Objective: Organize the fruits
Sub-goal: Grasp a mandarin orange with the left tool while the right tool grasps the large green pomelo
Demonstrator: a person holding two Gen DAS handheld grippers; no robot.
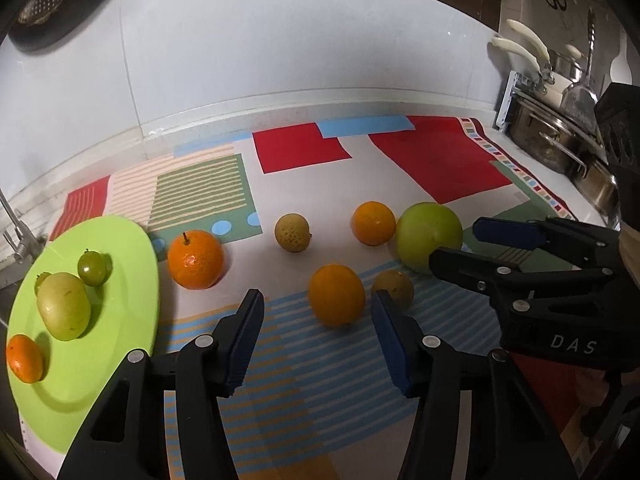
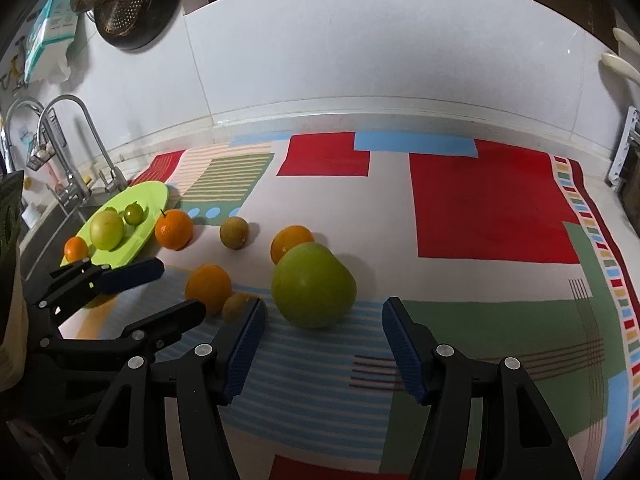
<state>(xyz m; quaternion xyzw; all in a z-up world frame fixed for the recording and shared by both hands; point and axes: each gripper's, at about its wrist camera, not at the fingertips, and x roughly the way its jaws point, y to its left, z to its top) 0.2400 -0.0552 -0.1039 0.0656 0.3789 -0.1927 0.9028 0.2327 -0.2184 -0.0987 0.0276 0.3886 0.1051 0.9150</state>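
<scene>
A lime green plate (image 1: 120, 264) at the left holds a yellow-green fruit (image 1: 64, 306), a small green fruit (image 1: 93, 267) and a small orange (image 1: 24, 358). Loose on the patterned cloth lie a stemmed orange (image 1: 195, 259), a tan fruit (image 1: 292, 232), an orange (image 1: 373, 223), a big green fruit (image 1: 429, 237), a near orange (image 1: 337, 295) and a brown fruit (image 1: 394, 286). My left gripper (image 1: 318, 316) is open, just short of the near orange. My right gripper (image 2: 324, 320) is open, with the big green fruit (image 2: 313, 284) just ahead of its fingertips.
The patterned cloth (image 2: 492, 200) covers the counter against a white backsplash. A sink with a faucet (image 2: 72, 152) lies left of the plate (image 2: 148, 200). Steel pots (image 1: 560, 136) stand at the right. A colander (image 2: 120, 0) hangs on the wall.
</scene>
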